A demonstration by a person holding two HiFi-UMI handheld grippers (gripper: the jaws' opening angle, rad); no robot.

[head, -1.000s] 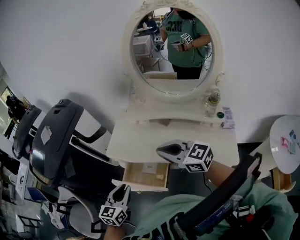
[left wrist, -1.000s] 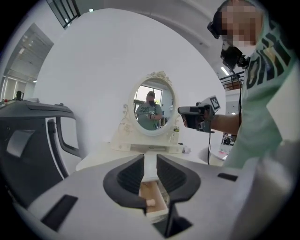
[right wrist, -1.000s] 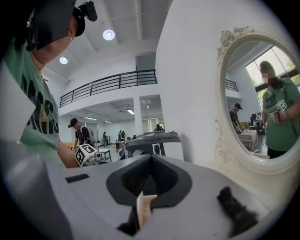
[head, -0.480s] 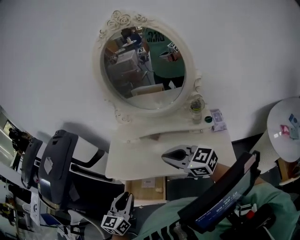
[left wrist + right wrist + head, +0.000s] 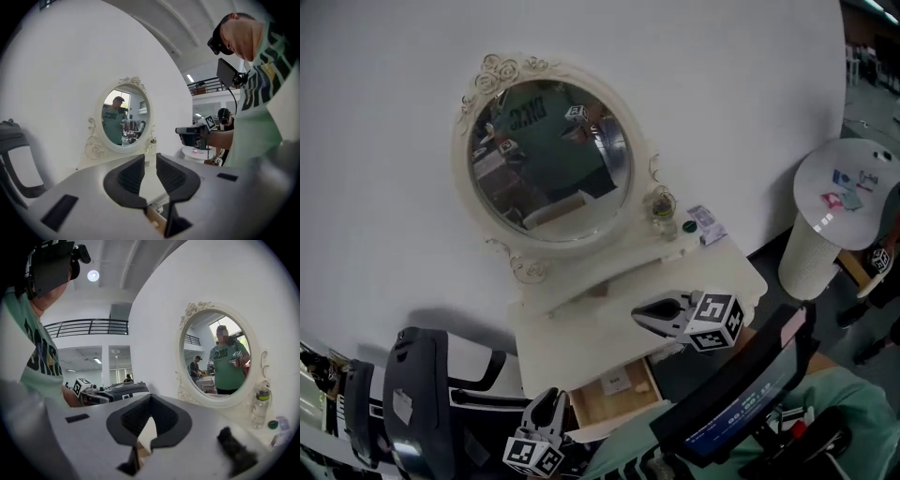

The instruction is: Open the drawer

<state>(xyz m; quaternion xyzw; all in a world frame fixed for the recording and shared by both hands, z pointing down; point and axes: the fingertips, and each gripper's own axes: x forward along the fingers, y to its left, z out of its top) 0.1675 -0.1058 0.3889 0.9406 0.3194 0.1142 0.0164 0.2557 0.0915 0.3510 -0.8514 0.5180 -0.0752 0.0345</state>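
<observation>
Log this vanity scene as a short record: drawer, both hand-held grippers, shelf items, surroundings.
drawer: light wooden drawer of the white vanity table, pulled out; a small pale item lies inside
left hand-held gripper: jaws apart, nothing between them; left of the drawer front
right hand-held gripper: jaw tips together, empty; over the tabletop
shelf: clear plastic bottle, dark green cap, small pale box
mirror: oval white-framed mirror, upright behind the tabletop
nearby: black office chair at left; round white side table at right

R gripper (image 5: pixel 150 399), jaw tips touching, faces white wall (image 5: pixel 154 310); oval mirror (image 5: pixel 216 357) at right, bottle (image 5: pixel 260 405) just beside.
</observation>
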